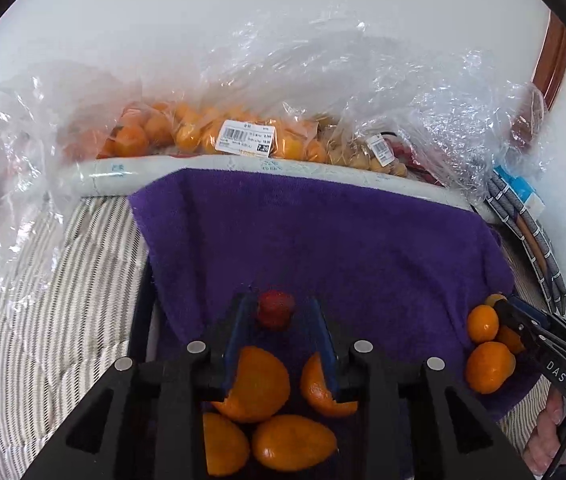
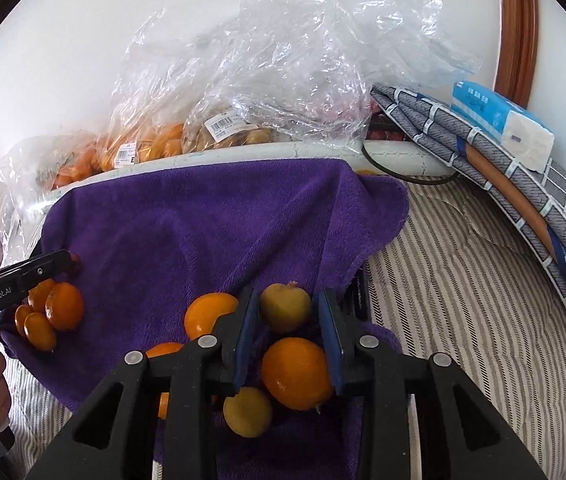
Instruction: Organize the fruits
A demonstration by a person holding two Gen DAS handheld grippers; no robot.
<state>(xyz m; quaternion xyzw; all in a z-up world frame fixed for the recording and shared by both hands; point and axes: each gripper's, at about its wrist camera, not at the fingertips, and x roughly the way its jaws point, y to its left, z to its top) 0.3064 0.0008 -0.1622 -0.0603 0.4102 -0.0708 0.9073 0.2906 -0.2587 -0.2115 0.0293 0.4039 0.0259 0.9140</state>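
A purple towel [image 1: 323, 232] [image 2: 187, 220] lies over striped bedding. My left gripper [image 1: 277, 308] is open, its blue-padded jaws on either side of a small red fruit [image 1: 276, 309] without clearly touching it. Several oranges [image 1: 255, 384] lie under it on the towel. My right gripper [image 2: 287, 304] is open around a small yellow-green fruit [image 2: 285, 307]; a gap shows on the right side. An orange [image 2: 297, 374] and another yellow fruit [image 2: 248, 412] lie below it. A second orange group [image 1: 487, 352] sits beside the right gripper [image 1: 501, 305]. The left gripper [image 2: 68, 260] also shows in the right wrist view.
Clear plastic bags of oranges [image 1: 187, 132] [image 2: 139, 146] and brownish fruit [image 1: 367, 156] sit behind a white tray rim [image 1: 219, 162]. Folded grey cloth [image 2: 523, 200] with a tissue pack [image 2: 499, 124] lies at the right. Striped bedding [image 2: 463, 300] surrounds the towel.
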